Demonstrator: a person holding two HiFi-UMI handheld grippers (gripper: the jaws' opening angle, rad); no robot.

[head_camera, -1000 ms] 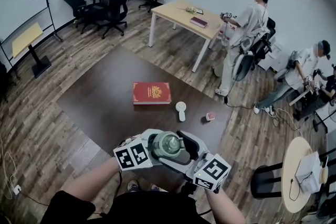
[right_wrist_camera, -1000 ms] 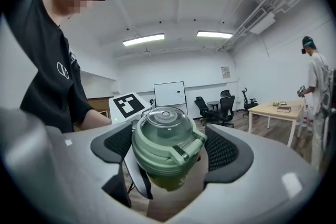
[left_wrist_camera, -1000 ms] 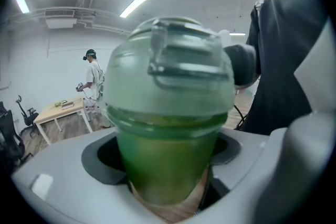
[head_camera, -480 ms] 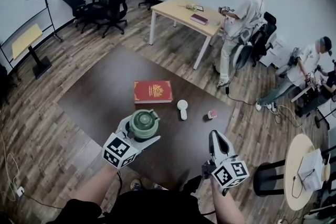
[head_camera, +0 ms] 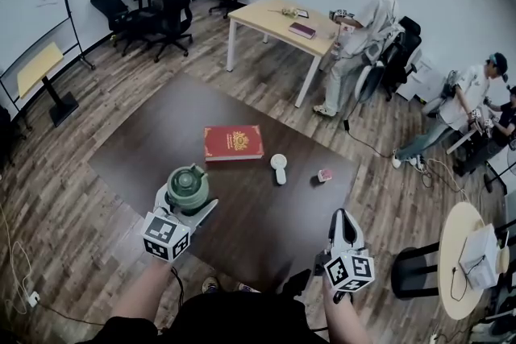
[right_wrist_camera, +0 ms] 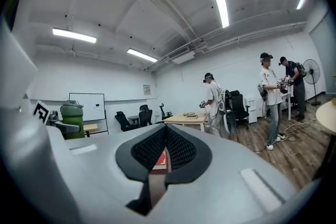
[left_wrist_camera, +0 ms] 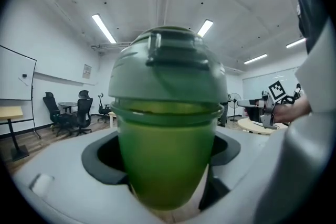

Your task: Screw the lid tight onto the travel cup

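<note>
A green travel cup [head_camera: 188, 186] with its domed green lid [left_wrist_camera: 168, 63] seated on top stands upright in my left gripper [head_camera: 184, 201], which is shut on the cup's body. In the left gripper view the cup [left_wrist_camera: 167, 139] fills the gap between the jaws. My right gripper [head_camera: 344, 231] hangs apart at the lower right over the dark table [head_camera: 137, 149]. It is shut, its pads meet and nothing is between them [right_wrist_camera: 164, 152]. In the right gripper view the cup [right_wrist_camera: 72, 119] shows small at the far left.
On the table lie a red book [head_camera: 233, 142], a small white object [head_camera: 278, 168] and a small pink object [head_camera: 323, 175]. Beyond stand a light wooden table [head_camera: 278, 26], office chairs [head_camera: 173, 8] and a whiteboard [head_camera: 32, 16]. People stand and sit at the right.
My right gripper has left the cup's lid, swung away to the lower right and shut empty. My left gripper has carried the cup to the left.
</note>
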